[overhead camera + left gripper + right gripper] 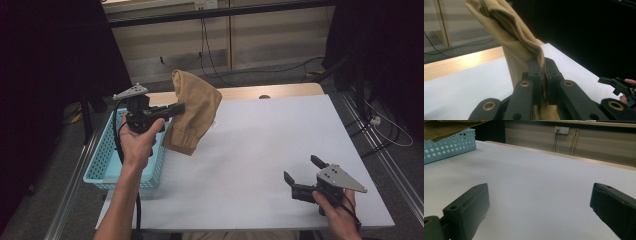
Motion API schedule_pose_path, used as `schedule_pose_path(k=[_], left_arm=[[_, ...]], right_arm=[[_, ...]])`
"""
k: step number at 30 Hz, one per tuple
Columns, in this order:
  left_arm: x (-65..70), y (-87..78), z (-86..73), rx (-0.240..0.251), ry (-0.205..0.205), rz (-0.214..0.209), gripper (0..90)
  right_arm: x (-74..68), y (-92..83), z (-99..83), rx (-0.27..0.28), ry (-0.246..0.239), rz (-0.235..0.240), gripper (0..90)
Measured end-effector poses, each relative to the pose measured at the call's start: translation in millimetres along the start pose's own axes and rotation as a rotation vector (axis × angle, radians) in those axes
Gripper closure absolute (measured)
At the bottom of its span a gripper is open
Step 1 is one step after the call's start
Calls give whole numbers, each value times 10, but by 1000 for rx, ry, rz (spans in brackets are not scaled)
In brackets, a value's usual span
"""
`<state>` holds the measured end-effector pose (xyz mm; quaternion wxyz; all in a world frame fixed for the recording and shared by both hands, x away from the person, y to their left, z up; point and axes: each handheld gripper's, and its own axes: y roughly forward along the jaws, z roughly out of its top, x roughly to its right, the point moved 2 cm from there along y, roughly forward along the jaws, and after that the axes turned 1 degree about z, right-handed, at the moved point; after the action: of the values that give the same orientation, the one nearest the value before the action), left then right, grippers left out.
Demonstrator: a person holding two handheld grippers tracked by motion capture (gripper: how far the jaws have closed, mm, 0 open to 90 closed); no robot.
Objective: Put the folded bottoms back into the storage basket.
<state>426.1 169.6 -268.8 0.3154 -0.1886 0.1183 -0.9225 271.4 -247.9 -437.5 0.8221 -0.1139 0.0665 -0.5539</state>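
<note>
Now the left gripper (176, 108) holds the tan cloth (192, 107) up in its closed fingers, maybe to lay it on the worktop (260, 140); the right gripper (303, 172) waits, fingers wide.

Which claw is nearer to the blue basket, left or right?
Left. The left claw holds a tan cloth just above the blue basket; the right claw is across the table.

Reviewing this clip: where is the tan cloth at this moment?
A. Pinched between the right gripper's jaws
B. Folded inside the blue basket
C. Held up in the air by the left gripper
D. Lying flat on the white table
C: the left gripper has its jaws shut on the tan cloth, which hangs above the table's left edge near the blue basket, while the right gripper sits open and empty.
</note>
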Motion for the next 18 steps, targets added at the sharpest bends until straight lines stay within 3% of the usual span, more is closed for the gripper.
schedule_pose_path(k=[18], left_arm=[[-109, -284, 57, 36, -14, 39, 863]], right_arm=[[-2, 3, 1, 1, 1, 1, 21]])
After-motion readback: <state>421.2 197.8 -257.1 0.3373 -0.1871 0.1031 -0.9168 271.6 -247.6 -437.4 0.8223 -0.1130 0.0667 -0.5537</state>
